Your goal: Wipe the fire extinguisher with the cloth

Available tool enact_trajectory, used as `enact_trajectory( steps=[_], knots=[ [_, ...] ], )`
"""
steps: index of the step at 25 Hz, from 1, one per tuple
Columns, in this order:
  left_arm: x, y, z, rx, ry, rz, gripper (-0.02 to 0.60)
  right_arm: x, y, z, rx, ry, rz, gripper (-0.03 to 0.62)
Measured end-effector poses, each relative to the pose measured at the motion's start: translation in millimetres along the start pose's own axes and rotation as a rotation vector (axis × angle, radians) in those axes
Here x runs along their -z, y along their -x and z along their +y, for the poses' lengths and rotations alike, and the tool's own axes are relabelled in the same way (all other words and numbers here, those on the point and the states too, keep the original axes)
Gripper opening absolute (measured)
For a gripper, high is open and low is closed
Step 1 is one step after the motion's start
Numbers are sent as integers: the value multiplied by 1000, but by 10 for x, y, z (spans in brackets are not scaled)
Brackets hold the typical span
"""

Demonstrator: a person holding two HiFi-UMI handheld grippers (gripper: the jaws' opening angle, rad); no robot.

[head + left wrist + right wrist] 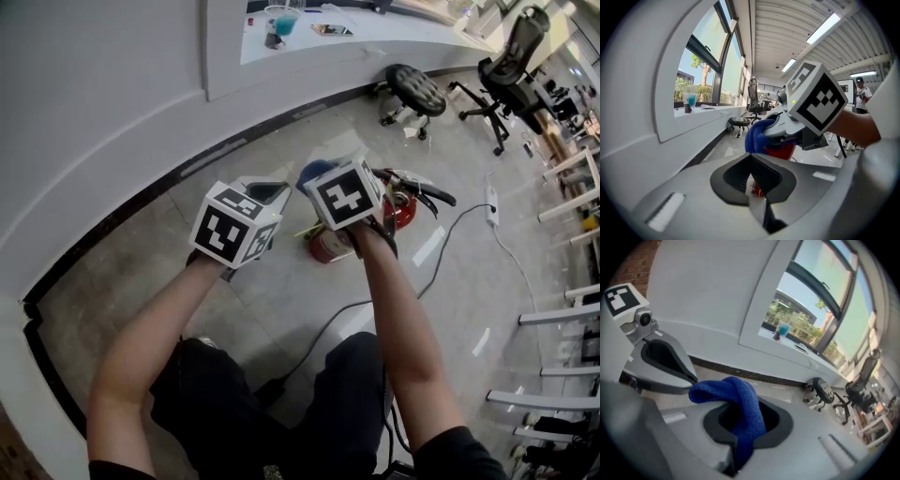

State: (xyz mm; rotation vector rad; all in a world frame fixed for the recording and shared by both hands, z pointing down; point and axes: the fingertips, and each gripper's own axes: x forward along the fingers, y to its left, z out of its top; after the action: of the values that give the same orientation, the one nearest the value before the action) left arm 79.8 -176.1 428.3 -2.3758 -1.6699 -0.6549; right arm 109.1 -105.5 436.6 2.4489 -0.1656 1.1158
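Note:
A red fire extinguisher [401, 212] lies on its side on the floor, its base [328, 247] towards me and its black hose [429, 193] at the far end. My right gripper [739, 414] is shut on a blue cloth [740, 404] and hovers over the extinguisher's near part; the cloth [313, 172] pokes out past the marker cube. In the left gripper view the cloth [757, 136] sits just above the red body [782, 151]. My left gripper [271, 191] is shut and empty, a little left of the extinguisher.
A grey wall [103, 112] curves along the left with a dark skirting. A white ledge [375, 39] carries a blue cup [281, 21]. A black stool [415, 89] and an office chair [506, 61] stand beyond. A cable and power strip [491, 212] lie right.

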Motion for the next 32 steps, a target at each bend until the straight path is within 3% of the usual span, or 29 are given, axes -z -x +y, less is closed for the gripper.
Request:
enact_trajectory(
  steps=[7,13,15,19,25,32],
  knots=[
    [67,-103,135,31,-11,23,6,-32,13,-125,150,-507,-254,29],
    [132,-137,277,46,-20,38,6,299,-43,-230,167,-1090,-466,29],
    [184,-152,304,51,-27,54,6,384,-79,-258,172,-1233,-522,29],
    [243,-150,320,58,-38,73,6,541,-217,-192,189,-1380,-525,29],
    [284,-207,246,58,-48,75,6,1027,-418,-9,250,-1476,-507,29],
    [557,-415,37,82,-128,157,6,1648,-890,336,222,-1665,-521,29]
  ],
)
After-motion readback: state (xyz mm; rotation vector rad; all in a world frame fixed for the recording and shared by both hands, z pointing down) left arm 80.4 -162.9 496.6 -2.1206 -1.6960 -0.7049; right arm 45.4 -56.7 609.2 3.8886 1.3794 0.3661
